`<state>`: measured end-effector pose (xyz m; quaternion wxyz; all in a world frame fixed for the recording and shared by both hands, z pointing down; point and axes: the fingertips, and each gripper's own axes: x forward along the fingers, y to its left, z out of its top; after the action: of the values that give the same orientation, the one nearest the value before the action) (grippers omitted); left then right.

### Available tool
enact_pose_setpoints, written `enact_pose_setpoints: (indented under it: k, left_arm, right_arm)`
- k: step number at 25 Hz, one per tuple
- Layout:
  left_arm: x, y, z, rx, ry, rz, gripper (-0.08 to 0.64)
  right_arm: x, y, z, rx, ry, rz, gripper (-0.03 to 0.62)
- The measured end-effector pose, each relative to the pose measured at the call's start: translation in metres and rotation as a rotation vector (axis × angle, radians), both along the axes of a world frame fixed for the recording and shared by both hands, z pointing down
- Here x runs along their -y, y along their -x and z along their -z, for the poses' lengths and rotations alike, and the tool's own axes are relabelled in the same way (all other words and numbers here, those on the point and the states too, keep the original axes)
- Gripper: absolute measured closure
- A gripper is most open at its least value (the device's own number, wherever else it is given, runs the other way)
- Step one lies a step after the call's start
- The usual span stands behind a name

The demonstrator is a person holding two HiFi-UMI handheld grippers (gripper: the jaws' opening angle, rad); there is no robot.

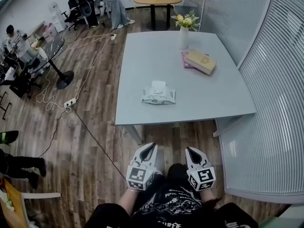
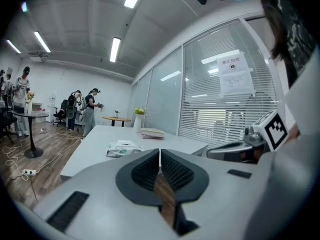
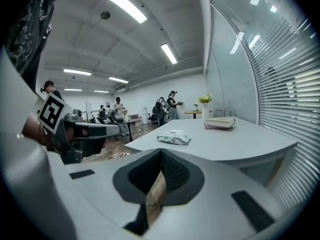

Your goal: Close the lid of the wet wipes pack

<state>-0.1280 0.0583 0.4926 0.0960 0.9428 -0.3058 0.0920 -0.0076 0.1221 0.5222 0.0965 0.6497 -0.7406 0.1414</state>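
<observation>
We are holding the left gripper (image 1: pixel 150 146) and the right gripper (image 1: pixel 189 149) close to our body, side by side, above the wooden floor (image 1: pixel 90 141) and short of the table's near edge. Each gripper view is showing its jaws pressed together at the tips with nothing between them, only floorboards showing through the slot behind. Ahead of us a pale grey table (image 1: pixel 137 56) is standing against a glass partition with blinds (image 1: pixel 270 103) on our right. The wet wipes pack (image 1: pixel 158 96) is lying on the table's near half, well apart from both grippers, and its white lid (image 1: pixel 158 85) appears to be lying flipped back toward the far side. Farther on, near the table's far right part, a tan book (image 1: pixel 200 61) is resting on a pink book (image 1: pixel 184 60), and just beyond them a white vase (image 1: pixel 184 37) is holding yellow flowers (image 1: pixel 186 21). On the floor to our left, a power strip (image 1: pixel 70 102) is lying with cables trailing from it, and past it a dark round table (image 1: pixel 53 49) is standing on a pedestal base. At the far end of the room a round wooden table (image 1: pixel 154 0) is carrying another small vase, and several people are standing or sitting around it and along the left wall.
</observation>
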Motion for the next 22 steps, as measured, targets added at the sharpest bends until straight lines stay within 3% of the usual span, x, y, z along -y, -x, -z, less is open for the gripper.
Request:
enact_pose_setpoints:
  k: [6,13,22]
  left_arm:
    - [0.035,0.004,-0.012,0.024,0.037,0.041,0.548]
    - [0.102,-0.001,-0.017,0.034,0.064,0.156,0.548]
    - [0.201,-0.054,-0.024,0.047,0.093,0.254,0.548]
  right_arm:
    - [0.042,-0.002,-0.008,0.012,0.024,0.055,0.592]
    - [0.128,-0.029,-0.008,0.047,0.018,0.159,0.592]
    - [0.248,-0.075,-0.01,0.049,0.017,0.281,0.592]
